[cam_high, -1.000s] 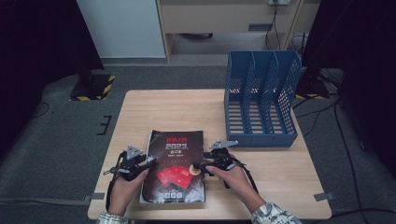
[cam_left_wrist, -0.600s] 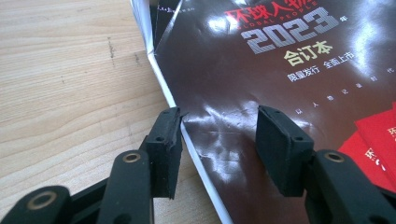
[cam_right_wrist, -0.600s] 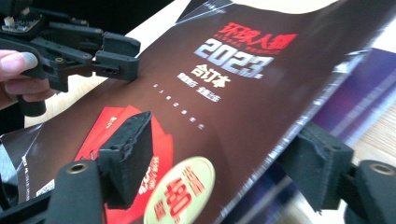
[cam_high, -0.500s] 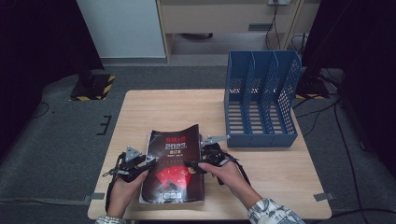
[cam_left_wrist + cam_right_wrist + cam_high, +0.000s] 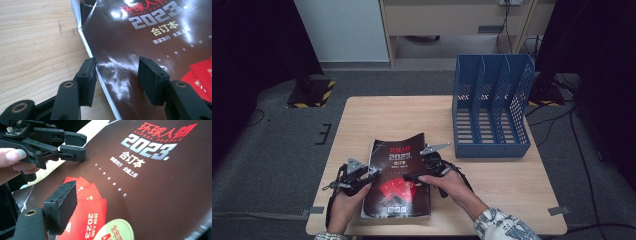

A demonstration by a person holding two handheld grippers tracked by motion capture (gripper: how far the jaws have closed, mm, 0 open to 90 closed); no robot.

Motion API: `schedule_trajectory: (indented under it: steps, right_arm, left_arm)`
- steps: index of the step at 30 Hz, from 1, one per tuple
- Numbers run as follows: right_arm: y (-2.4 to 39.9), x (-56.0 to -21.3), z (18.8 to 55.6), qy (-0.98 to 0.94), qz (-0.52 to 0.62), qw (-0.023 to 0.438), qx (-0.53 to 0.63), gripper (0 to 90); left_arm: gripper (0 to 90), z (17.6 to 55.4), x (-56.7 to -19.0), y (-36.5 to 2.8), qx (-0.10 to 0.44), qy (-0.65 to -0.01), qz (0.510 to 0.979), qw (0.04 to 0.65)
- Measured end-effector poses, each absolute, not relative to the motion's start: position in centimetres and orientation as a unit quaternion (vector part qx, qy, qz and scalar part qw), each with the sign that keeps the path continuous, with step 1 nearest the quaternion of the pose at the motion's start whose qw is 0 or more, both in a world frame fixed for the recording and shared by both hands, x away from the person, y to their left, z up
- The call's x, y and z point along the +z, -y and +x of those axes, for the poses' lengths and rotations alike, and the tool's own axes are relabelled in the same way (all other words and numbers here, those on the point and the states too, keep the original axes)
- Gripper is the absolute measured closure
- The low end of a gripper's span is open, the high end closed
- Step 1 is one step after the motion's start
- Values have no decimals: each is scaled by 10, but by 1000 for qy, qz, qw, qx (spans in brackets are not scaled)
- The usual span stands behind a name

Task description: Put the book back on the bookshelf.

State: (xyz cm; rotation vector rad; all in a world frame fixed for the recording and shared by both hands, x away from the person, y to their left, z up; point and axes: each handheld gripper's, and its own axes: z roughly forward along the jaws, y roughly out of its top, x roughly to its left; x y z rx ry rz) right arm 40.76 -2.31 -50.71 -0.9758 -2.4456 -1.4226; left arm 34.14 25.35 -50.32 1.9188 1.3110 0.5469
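Now astride the magazine's (image 5: pixel 398 182) left edge with left gripper (image 5: pixel 117 75) half-spread, pads unpressed; right gripper (image 5: pixel 412 176) just widening over the lifted cover, near the wooden table's (image 5: pixel 377 117) front edge.

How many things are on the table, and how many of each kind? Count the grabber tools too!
Magazines: 1, a dark magazine with red on its cover
File racks: 1, a blue file rack with slots
Grippers: 2, the left gripper and the right gripper, each in a hand
Total: 4
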Motion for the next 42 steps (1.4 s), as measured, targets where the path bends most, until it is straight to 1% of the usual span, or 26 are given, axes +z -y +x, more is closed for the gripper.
schedule_trajectory:
  steps: [6, 11, 15, 17, 22, 29, 34, 37, 42]
  right_arm:
    - [20, -508, 407, 814, -322, 79, -476, 196]
    - [19, -507, 406, 812, -320, 76, -482, 239]
    - [16, -510, 404, 816, -316, 69, -480, 300]
    - [15, -510, 403, 818, -310, 70, -479, 311]
    - [14, -511, 401, 819, -310, 57, -479, 366]
    - [16, -511, 402, 816, -324, 53, -476, 509]
    - [18, -511, 404, 811, -334, 51, -477, 615]
    - [19, -509, 404, 806, -341, 48, -481, 669]
    - [21, -505, 404, 794, -350, 46, -495, 748]
  left_arm:
    - [480, 341, -503, -253, 213, -509, 749, 367]
    - [472, 342, -503, -253, 213, -509, 750, 366]
    - [472, 342, -503, -253, 215, -507, 750, 365]
    - [472, 342, -503, -253, 215, -507, 750, 366]
    - [471, 342, -503, -253, 215, -506, 751, 366]
    - [463, 341, -503, -252, 215, -506, 751, 367]
    - [432, 342, -503, -251, 213, -503, 753, 366]
    - [404, 343, -503, -250, 210, -502, 754, 368]
    - [325, 343, -500, -248, 215, -496, 756, 368]
